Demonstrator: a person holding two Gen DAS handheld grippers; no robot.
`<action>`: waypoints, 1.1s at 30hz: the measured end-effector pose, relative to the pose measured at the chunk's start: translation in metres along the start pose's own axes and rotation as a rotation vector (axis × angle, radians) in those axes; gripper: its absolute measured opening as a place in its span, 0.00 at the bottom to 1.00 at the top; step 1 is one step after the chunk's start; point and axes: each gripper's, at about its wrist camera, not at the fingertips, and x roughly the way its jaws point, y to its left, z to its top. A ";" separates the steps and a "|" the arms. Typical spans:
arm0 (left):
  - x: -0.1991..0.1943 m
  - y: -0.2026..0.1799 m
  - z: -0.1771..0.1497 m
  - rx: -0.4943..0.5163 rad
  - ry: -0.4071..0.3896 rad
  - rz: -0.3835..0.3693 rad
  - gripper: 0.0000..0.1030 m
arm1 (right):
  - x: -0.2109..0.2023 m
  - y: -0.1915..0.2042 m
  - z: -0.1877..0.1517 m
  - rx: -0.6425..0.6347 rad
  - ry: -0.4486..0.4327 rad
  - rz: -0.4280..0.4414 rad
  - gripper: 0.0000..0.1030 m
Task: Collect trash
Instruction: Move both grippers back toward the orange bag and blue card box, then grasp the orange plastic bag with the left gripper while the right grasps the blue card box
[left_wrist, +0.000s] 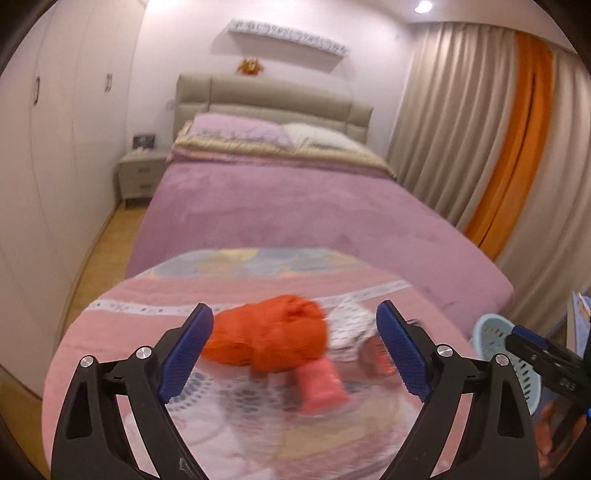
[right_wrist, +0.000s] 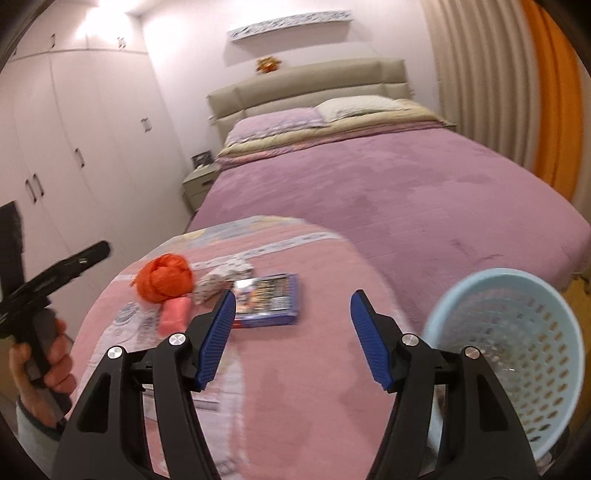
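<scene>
Left wrist view: left gripper (left_wrist: 294, 332) jaws spread wide, ribbed blue pads, nothing held; crumpled orange bag (left_wrist: 271, 334) and pink roll (left_wrist: 320, 384) lie on pink quilted cover (left_wrist: 147, 295) beyond pads.
Right wrist view: right gripper (right_wrist: 293, 325) open, empty; glossy blue case (right_wrist: 267, 301) beside left pad; perforated pale-blue plastic basket (right_wrist: 513, 354) near right; purple bed (right_wrist: 369, 184) far

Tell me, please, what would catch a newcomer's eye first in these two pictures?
Likely the crumpled orange bag, bright on the pink cloth of the round surface at the foot of the purple bed. Next, the pale blue perforated basket standing to the right of that surface. The blue-padded tongs frame both views, left and right, both open and empty.
</scene>
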 end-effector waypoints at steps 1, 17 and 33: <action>0.008 0.008 0.000 -0.007 0.019 -0.004 0.85 | 0.007 0.007 0.002 -0.008 0.011 0.009 0.59; 0.070 0.028 -0.030 0.023 0.152 -0.052 0.57 | 0.102 0.039 0.006 -0.038 0.169 -0.064 0.80; 0.051 0.042 -0.029 -0.057 0.052 -0.088 0.34 | 0.118 0.050 -0.010 -0.084 0.273 0.098 0.71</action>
